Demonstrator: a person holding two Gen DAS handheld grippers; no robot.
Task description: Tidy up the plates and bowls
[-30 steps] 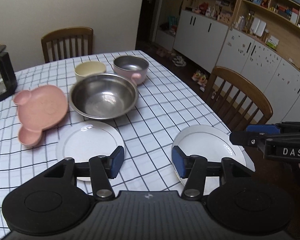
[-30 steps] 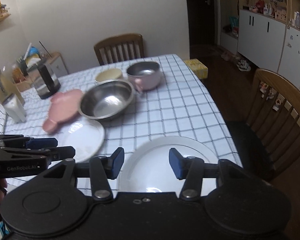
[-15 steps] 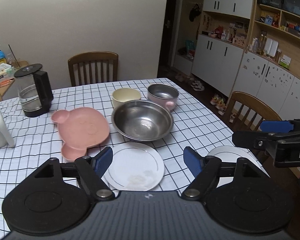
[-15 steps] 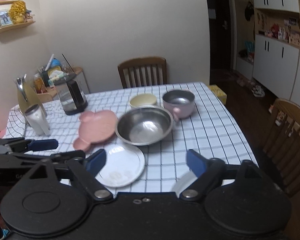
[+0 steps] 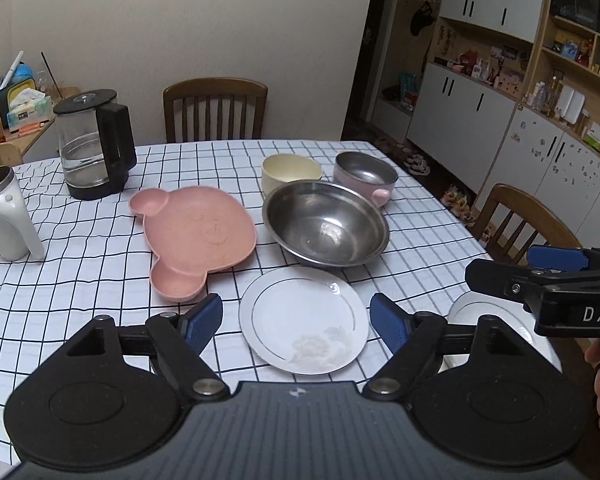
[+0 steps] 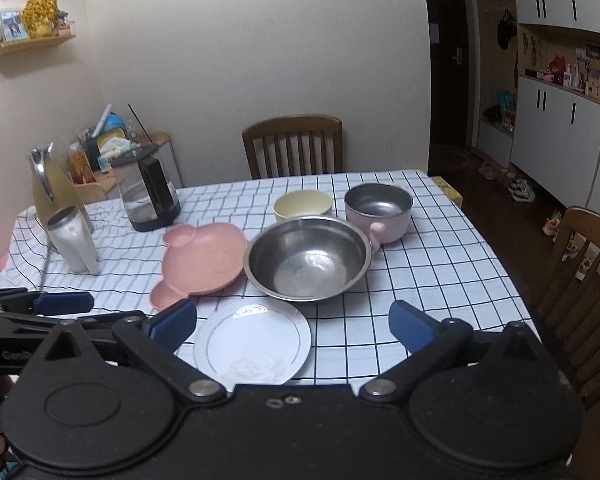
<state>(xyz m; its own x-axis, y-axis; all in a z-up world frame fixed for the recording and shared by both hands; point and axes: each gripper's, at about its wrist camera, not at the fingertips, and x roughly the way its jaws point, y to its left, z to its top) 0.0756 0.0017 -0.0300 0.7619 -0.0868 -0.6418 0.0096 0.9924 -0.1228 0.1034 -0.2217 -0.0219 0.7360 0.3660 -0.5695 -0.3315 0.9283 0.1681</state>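
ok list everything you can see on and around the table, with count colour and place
white plate: 2, white with thin rim line, near table edge; second one at the right edge, partly hidden
bear-shaped plate: 1, pink, left of the steel bowl
large bowl: 1, steel, table centre
small bowl: 1, cream, behind the large bowl
handled bowl: 1, pink outside, steel inside, far right
kettle: 1, glass and black, far left
jug: 1, white, left edge
tablecloth: 1, white with black grid
chairs: 2, brown wood, far side and right side
left gripper: open, blue pads
right gripper: open, blue pads
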